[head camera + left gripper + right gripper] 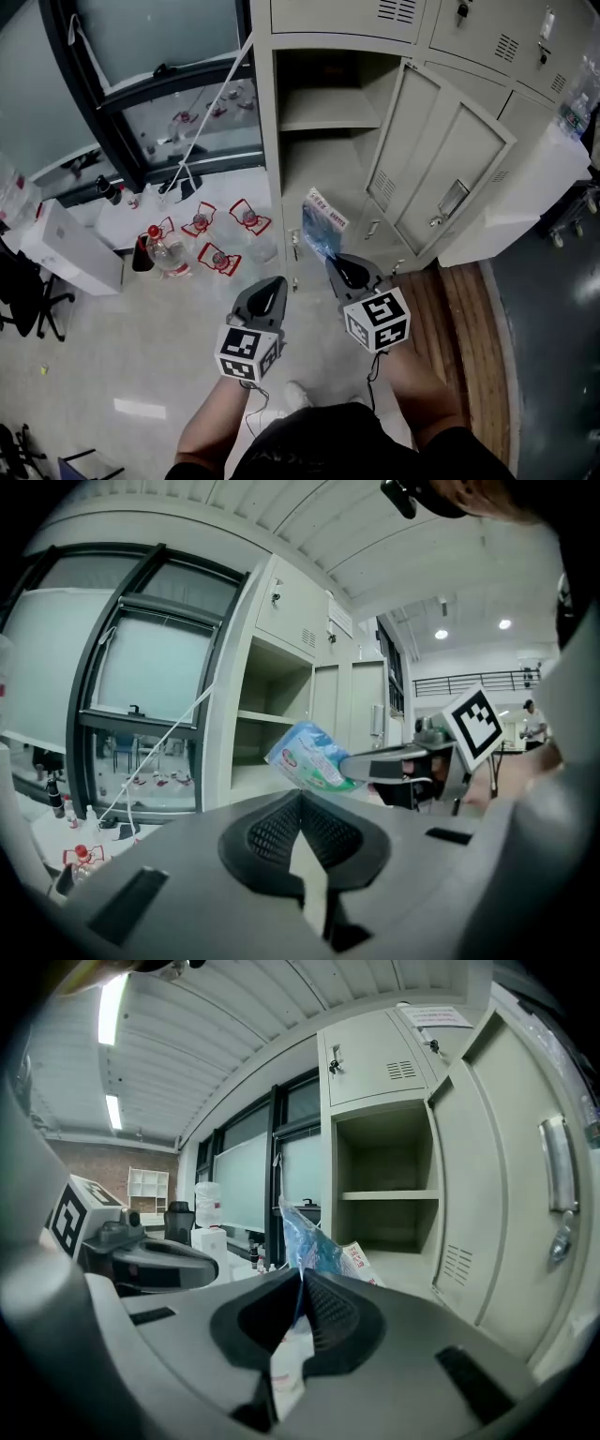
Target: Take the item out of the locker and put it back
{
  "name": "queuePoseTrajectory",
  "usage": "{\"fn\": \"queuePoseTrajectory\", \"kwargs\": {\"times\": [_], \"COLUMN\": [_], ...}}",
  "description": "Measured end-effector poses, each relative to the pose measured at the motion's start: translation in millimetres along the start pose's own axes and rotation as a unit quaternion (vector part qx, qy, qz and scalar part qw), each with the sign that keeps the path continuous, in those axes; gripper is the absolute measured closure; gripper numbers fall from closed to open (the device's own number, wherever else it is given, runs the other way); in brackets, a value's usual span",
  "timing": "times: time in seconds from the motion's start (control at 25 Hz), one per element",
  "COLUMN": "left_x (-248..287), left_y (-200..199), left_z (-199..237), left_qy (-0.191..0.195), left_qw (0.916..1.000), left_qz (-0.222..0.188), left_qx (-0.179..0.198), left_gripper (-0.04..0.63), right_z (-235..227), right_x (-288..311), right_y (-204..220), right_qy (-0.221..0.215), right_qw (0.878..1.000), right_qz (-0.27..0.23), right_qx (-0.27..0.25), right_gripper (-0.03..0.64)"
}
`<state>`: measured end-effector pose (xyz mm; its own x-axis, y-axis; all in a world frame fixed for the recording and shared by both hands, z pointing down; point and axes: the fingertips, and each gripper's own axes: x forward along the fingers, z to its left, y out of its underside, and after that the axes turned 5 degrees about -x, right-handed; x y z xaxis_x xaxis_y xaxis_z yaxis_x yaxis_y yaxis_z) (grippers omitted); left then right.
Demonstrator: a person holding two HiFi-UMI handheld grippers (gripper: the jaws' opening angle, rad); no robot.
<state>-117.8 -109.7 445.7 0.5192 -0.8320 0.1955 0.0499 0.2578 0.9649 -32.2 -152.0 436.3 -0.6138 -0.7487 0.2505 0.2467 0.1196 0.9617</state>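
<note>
Holding the crinkly blue-and-white plastic packet (323,223) in the open air, I judge the taking-out half done: it hangs outside the tall beige metal locker (319,108), in front of the open compartment, touching no shelf. Whether I am at the end of pulling it out or starting back in, I cannot tell; what is left is to set it on a shelf and let go. My right gripper (302,1283) has its jaws pinched almost together on the packet's lower edge, with the bag rising at 12 o'clock from them. My left gripper (300,801), at 9 o'clock of the right, has its pads closed together on nothing. The locker's open door (441,178) stands at 2 o'clock.
</note>
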Motion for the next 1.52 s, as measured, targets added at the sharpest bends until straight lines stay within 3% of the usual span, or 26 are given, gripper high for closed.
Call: {"fn": "queuePoseTrajectory", "kwargs": {"times": [0.52,1.52], "left_x": [24,161], "left_y": [-17,-42], "left_z": [21,53], "left_qy": [0.022,-0.02], "left_qw": [0.9997,0.9998], "left_qz": [-0.006,-0.003], "left_qx": [0.006,-0.005], "left_gripper": [0.592,0.592], "right_z": [-26,-158], "right_x": [42,178], "right_y": [-34,-14], "right_qy": [0.027,0.003], "right_qw": [0.998,0.993], "right_qz": [-0.003,0.041], "right_qx": [-0.059,-0.109], "right_gripper": [0.602,0.603]}}
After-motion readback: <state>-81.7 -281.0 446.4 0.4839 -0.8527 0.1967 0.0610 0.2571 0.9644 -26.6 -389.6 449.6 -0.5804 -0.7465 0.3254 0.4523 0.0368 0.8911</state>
